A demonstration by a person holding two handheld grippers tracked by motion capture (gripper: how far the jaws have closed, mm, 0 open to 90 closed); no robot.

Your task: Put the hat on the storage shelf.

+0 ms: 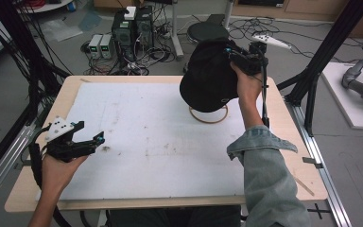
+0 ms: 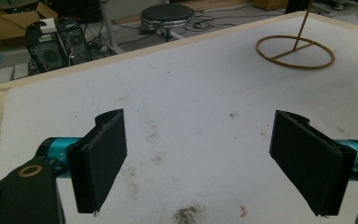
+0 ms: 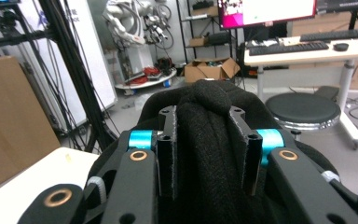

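Denim sleeve (image 1: 269, 175) at 5 o'clock in the high view is nearest the camera; it leads up to the right gripper (image 1: 234, 56), raised at about 1 o'clock over the table

Right gripper: jaws pinched in on a thick fold of the black fabric baseball cap (image 1: 208, 80); right gripper view shows the cloth bunched tight between the pads (image 3: 168, 154). Cap is off the table, hanging from the grip with its crown sagging down

Directly under it: thin wooden hat stand, ring base (image 1: 209, 116) on the white felt mat (image 1: 146, 142). Its upright rod (image 2: 303, 23) shows in the left gripper view, top cut off by the frame. Cap overlaps the ring in the high view, so can't tell whether it already sits on the rod or hangs just above

Left gripper (image 1: 94, 139): at 8 o'clock, low over the mat, jaws spread wide, nothing between them, well apart from the stand

Status, my read:
- pick-up done, cap lifted and carried to the stand
- left: settle the crown on the rod tip, let go, pull the right gripper clear
- left gripper looks idle, no part in this step
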